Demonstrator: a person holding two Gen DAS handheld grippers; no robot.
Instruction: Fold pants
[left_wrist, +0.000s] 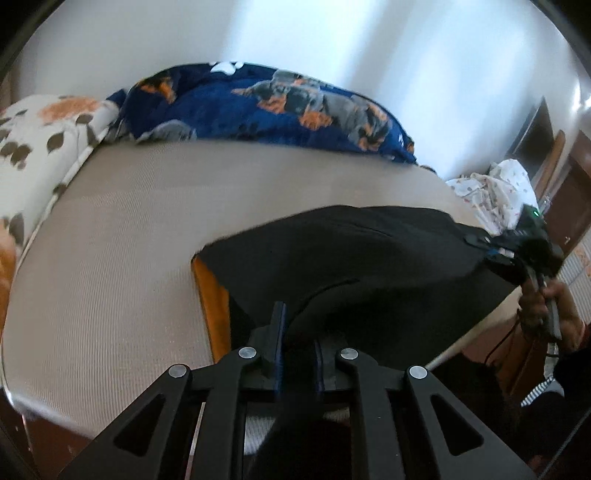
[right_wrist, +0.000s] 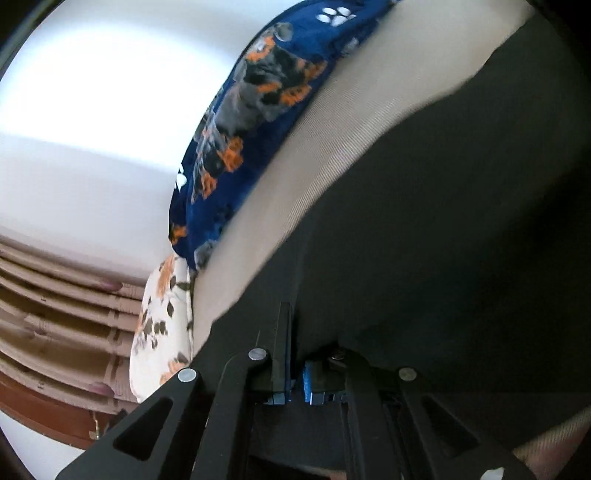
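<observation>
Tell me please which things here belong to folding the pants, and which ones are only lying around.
Belong to the job:
black pants
left gripper, shut on the pants
right gripper, shut on the pants
bed surface

Only lying around:
blue dog-print blanket
floral pillow
white patterned cloth

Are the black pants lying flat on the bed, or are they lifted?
Partly lifted. The left gripper and right gripper each pinch the black pants, which sag between them above the bed.
</observation>
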